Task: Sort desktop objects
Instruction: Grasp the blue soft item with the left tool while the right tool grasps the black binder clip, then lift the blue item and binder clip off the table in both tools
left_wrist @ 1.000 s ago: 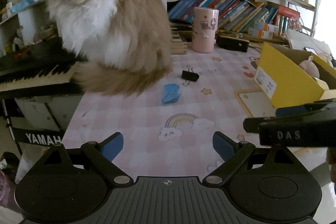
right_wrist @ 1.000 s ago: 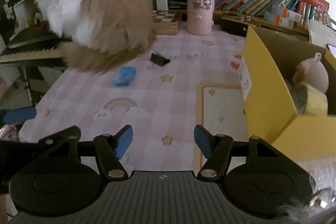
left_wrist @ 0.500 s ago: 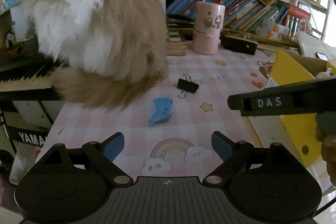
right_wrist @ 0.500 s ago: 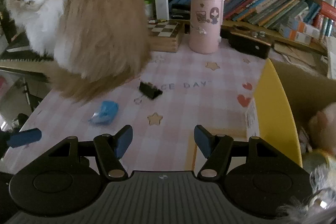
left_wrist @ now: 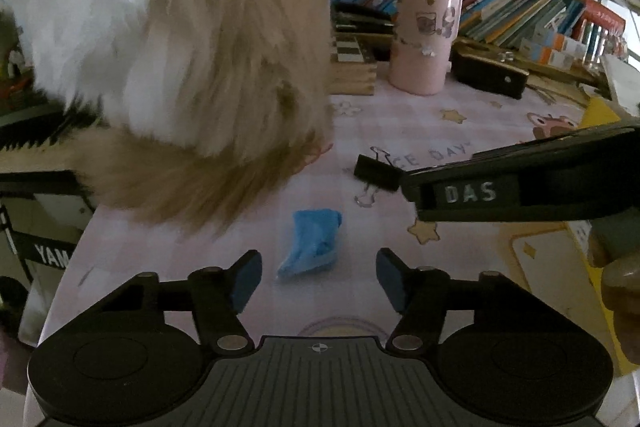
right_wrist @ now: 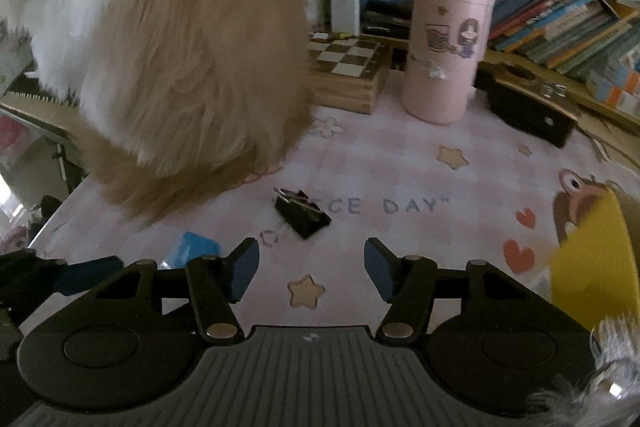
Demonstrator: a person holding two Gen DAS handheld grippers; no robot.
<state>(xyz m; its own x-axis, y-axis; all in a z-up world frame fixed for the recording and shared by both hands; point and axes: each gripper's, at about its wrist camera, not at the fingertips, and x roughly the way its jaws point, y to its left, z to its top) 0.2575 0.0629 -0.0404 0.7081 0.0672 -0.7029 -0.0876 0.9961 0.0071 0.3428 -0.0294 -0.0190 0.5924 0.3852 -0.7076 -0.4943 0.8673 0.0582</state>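
Observation:
A crumpled blue object (left_wrist: 312, 242) lies on the pink checked desk mat, just ahead of my open, empty left gripper (left_wrist: 319, 277). It also shows in the right wrist view (right_wrist: 192, 251), partly hidden behind the left finger. A black binder clip (left_wrist: 378, 172) lies farther back; in the right wrist view the clip (right_wrist: 303, 211) sits just ahead of my open, empty right gripper (right_wrist: 311, 269). The right gripper's body, marked DAS (left_wrist: 520, 187), crosses the right of the left wrist view.
A fluffy cream cat (left_wrist: 168, 59) sits on the mat's left, close to both objects. A pink cylinder (right_wrist: 444, 51), a chessboard box (right_wrist: 344, 75) and a black case (right_wrist: 532, 111) stand at the back before bookshelves. A yellow box (right_wrist: 596, 263) stands right. A keyboard (left_wrist: 28, 135) lies left.
Both grippers have moved forward over the mat. The blue object and the binder clip are now much nearer their fingers. Both stay open.

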